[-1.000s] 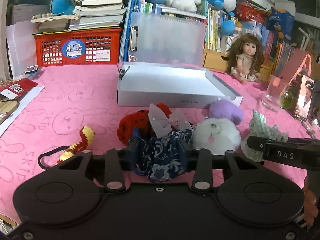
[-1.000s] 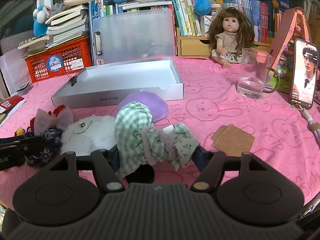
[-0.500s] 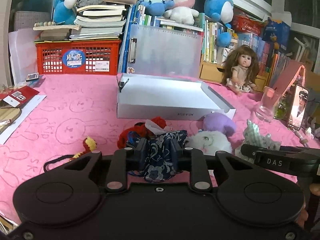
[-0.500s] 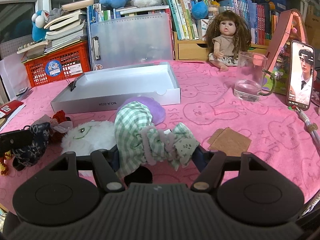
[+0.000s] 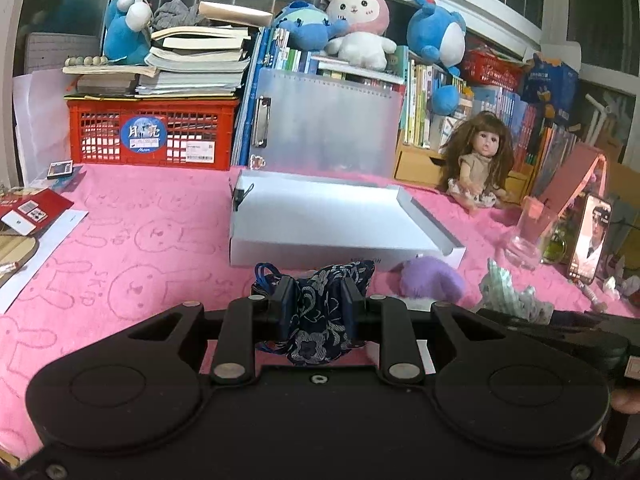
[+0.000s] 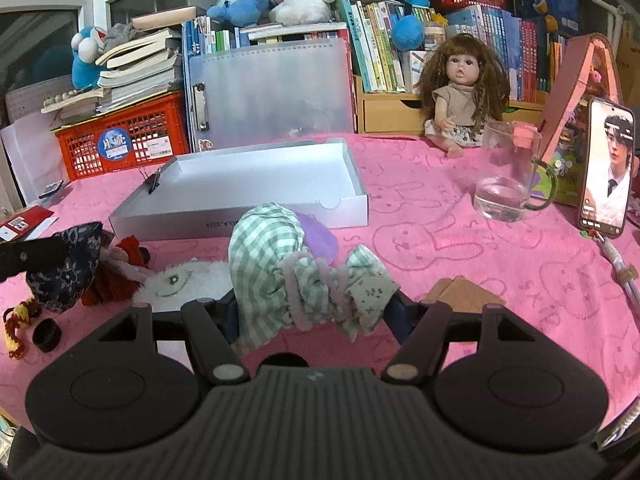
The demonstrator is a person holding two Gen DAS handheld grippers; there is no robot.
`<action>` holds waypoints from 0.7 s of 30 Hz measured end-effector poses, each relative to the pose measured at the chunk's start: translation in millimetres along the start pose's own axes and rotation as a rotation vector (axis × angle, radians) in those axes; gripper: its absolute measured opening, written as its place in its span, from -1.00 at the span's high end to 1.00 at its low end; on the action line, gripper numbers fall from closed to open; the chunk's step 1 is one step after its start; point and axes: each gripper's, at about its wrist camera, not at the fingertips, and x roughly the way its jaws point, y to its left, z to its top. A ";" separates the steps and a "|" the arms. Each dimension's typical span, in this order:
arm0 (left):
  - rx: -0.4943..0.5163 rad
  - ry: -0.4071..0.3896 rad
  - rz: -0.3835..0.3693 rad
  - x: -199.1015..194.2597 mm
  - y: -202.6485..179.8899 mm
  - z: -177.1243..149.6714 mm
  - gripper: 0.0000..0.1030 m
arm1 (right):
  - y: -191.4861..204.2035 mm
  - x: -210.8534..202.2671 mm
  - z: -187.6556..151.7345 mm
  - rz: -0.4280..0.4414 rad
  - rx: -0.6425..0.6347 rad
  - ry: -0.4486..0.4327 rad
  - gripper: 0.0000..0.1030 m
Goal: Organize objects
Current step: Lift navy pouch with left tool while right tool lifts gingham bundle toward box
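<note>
Navy floral scrunchie [image 5: 320, 312] pinched between the left gripper [image 5: 317, 300] fingers.

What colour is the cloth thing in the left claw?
Dark blue cloth pouch with a pale flower pattern, clearest in the left wrist view.

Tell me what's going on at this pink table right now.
A person is tidying small fabric pieces with a tool in each hand. The left tool is shut on a navy floral scrunchie, held clear of the pink cloth. The right tool grips a green checked scrunchie. The open white box lies just beyond both and looks empty. A fluffy white piece, a purple one and a red one lie in front of it.
</note>
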 end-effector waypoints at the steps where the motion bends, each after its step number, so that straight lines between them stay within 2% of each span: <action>1: -0.003 -0.003 -0.004 0.6 0.6 2.4 0.54 | 0.0 0.0 1.6 0.006 -0.001 -0.002 -0.37; 5: -0.017 -0.012 -0.010 5.7 3.2 12.9 0.54 | -3.8 0.9 7.8 0.039 0.026 -0.001 -0.38; 13: -0.012 -0.010 -0.010 12.5 2.7 17.1 0.54 | -6.3 5.2 8.2 0.037 0.003 0.011 -0.44; 16: -0.013 -0.002 -0.013 15.1 2.1 16.3 0.54 | -7.5 8.1 5.1 0.049 0.005 0.029 -0.62; 21: -0.013 0.000 -0.012 16.5 2.1 15.5 0.54 | -10.4 11.1 0.8 0.052 0.019 0.051 -0.68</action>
